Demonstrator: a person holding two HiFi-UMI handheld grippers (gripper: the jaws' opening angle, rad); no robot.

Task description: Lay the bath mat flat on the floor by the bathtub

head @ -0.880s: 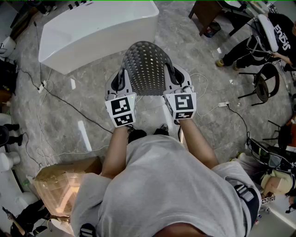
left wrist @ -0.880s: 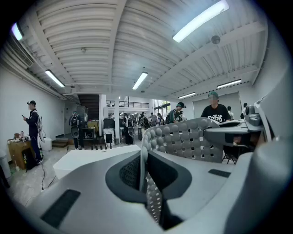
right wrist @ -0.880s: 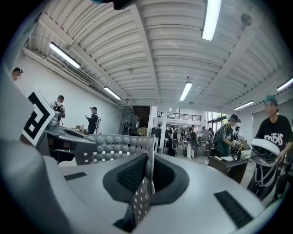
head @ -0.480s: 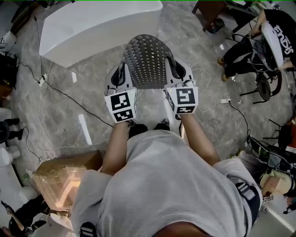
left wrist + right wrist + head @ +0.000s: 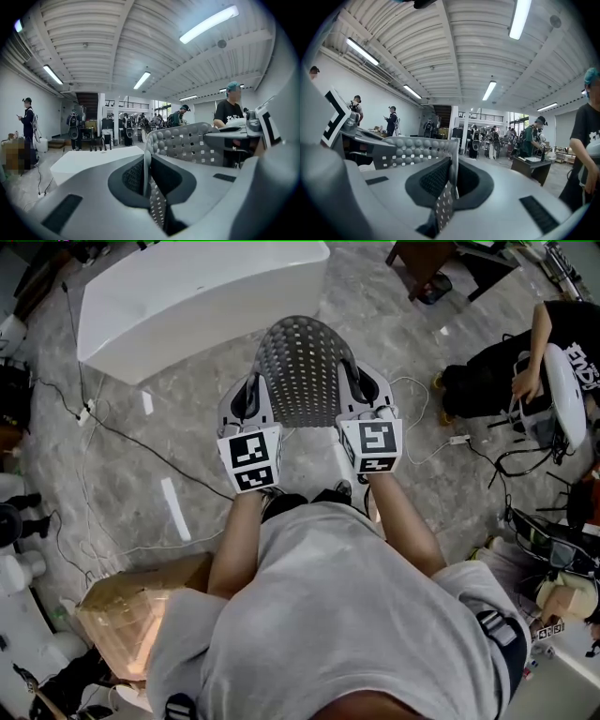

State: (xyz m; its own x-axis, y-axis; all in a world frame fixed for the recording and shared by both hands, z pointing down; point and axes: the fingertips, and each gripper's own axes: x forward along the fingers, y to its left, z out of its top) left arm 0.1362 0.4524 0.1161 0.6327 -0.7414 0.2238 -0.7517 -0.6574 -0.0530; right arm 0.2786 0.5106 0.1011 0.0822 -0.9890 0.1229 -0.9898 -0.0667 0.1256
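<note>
Grey marbled floor (image 5: 112,474) spreads below the person, with the white bathtub (image 5: 187,296) standing at its far side. The bath mat (image 5: 300,371), grey and dotted with holes, is up in the air just short of the bathtub's near side, not yet on the floor. It is stretched between the two tools. The left hand-held gripper (image 5: 249,401) is closed on the mat's left edge, and the right hand-held gripper (image 5: 362,392) is clamped on its right edge. Each gripper view shows a thin fold of perforated mat pinched between the pads.

By my reading, the step in hand is carrying and lining up the mat, with laying it down to follow. The next move calls for lowering both grippers together, letting the far end touch down first beside the bathtub. Only then should the jaws let go, so no fold is trapped underneath.

The mat's rounded far end points toward the bathtub. Its long axis seems to run from the person to the bathtub, bowed upward in the middle; turning it to run along the bathtub may suit better.
</note>
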